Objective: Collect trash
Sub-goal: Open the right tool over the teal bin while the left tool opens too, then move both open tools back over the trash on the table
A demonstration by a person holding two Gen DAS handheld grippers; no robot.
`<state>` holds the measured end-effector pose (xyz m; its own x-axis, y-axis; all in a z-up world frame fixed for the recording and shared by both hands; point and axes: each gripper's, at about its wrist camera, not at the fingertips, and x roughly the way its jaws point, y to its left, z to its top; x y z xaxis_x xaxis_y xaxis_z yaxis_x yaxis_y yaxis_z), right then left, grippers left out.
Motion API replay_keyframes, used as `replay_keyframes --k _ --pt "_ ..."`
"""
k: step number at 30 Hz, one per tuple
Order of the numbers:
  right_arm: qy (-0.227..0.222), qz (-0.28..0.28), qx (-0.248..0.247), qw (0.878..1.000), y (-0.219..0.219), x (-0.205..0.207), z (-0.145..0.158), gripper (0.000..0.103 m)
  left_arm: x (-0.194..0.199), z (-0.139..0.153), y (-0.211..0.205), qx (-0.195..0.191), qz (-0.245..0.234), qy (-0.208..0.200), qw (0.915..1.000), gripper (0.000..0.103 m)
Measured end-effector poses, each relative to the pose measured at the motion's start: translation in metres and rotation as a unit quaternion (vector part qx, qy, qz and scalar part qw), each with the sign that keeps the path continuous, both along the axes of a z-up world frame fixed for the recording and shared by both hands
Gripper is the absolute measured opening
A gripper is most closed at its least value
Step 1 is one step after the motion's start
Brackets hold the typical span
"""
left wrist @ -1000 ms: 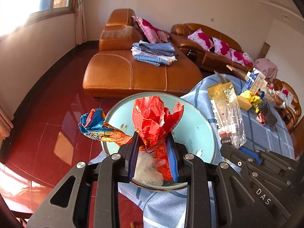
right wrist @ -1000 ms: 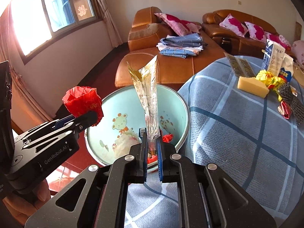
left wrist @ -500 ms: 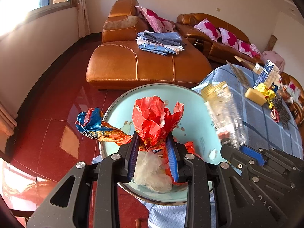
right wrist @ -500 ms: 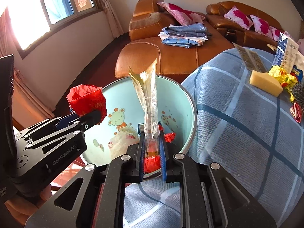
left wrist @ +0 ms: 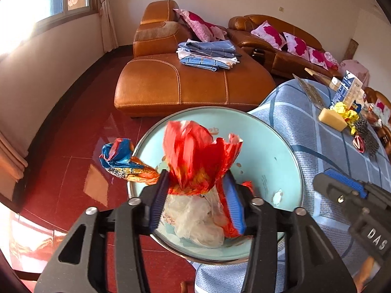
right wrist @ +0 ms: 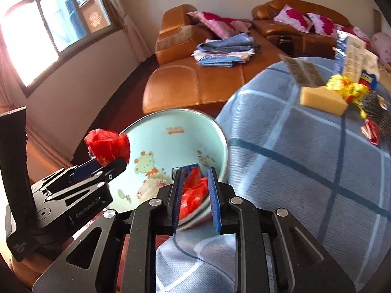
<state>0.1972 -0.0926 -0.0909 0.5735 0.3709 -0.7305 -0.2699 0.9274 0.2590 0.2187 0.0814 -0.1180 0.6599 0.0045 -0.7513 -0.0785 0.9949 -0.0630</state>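
A light blue bin (left wrist: 266, 161) stands on the floor against the table edge, with a white plastic bag (left wrist: 195, 219) and red trash (right wrist: 193, 190) inside. My left gripper (left wrist: 195, 178) hangs over it. Its jaws are opening, and a crumpled red wrapper (left wrist: 195, 156) sits loose and blurred between them. A blue and orange wrapper (left wrist: 119, 161) sticks out past the left finger. My right gripper (right wrist: 194, 172) is over the bin's (right wrist: 171, 144) near rim, its jaws opening with nothing between them. The right wrist view shows the left gripper (right wrist: 107, 163) with the red wrapper (right wrist: 107, 144).
The table under a blue checked cloth (right wrist: 293, 171) lies right of the bin. On it are a yellow sponge (right wrist: 322, 100), a yellow wrapper (right wrist: 347, 88), a milk carton (right wrist: 352, 51) and more litter. Behind the bin stands a brown leather sofa (left wrist: 190, 83) with folded clothes (left wrist: 207, 53).
The clear wrapper that stood in my right gripper is gone from its jaws. Both grippers' jaws have widened. The red wrapper has come loose in the left one.
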Motion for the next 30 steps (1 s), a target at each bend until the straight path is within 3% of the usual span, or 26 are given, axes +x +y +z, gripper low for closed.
replay_keyframes --k 7,12,16,30 --pt "-0.011 -0.036 0.013 0.999 -0.028 -0.011 0.008 0.028 -0.008 0.009 -0.009 0.014 0.003 -0.008 0.9999 0.085" --pt "-0.021 -0.053 0.023 0.998 -0.043 -0.022 0.015 0.034 -0.016 0.019 -0.021 0.029 -0.004 -0.021 0.9993 0.088" --pt "-0.032 -0.070 0.027 0.997 -0.056 -0.030 0.021 0.046 -0.021 0.027 -0.031 0.034 -0.008 -0.028 0.9990 0.090" --pt "-0.024 -0.162 0.021 0.986 -0.145 -0.049 0.009 0.053 -0.029 0.025 -0.093 0.033 -0.067 -0.012 0.9971 0.095"
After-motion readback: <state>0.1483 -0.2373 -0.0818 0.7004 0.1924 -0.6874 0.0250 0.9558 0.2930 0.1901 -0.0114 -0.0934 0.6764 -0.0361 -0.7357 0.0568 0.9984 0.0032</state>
